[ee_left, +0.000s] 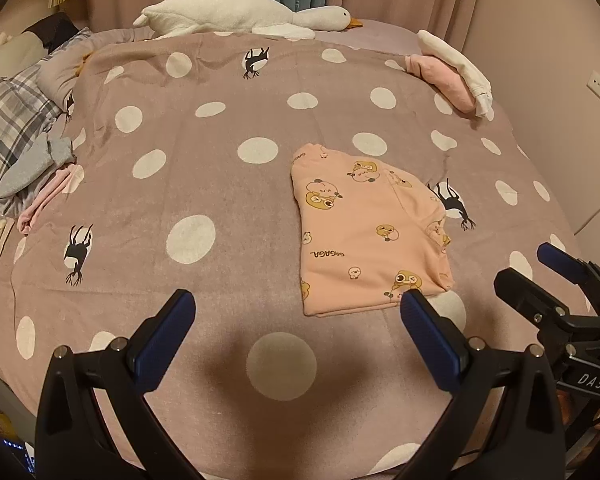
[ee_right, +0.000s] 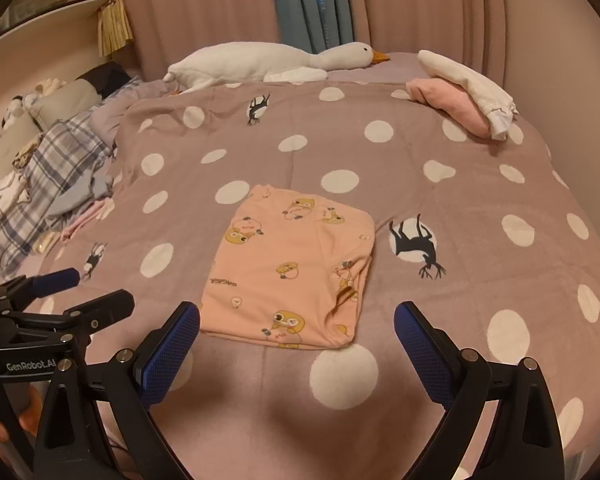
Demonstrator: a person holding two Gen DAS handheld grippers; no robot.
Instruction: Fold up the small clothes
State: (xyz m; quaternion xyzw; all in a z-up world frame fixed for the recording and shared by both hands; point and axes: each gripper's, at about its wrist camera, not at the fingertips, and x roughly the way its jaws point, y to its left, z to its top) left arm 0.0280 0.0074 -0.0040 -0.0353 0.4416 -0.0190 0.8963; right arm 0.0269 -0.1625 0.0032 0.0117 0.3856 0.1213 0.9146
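A small peach garment (ee_left: 364, 224) printed with cartoon ducks lies folded into a rough rectangle on the polka-dot bed cover (ee_left: 220, 184). In the right wrist view the same garment (ee_right: 296, 264) sits just beyond the fingertips. My left gripper (ee_left: 298, 304) is open above the cover, its right finger near the garment's near edge, nothing held. My right gripper (ee_right: 298, 316) is open too, its jaws spread on either side of the garment's near edge without touching it. Each gripper shows in the other's view: the right gripper (ee_left: 540, 268), the left gripper (ee_right: 88, 288).
A white plush goose (ee_left: 240, 14) lies along the far edge. Folded pink and white clothes (ee_left: 456, 72) are stacked at the far right. A heap of plaid, grey and pink clothes (ee_left: 28, 152) sits at the left. Curtains (ee_right: 420, 4) hang behind the bed.
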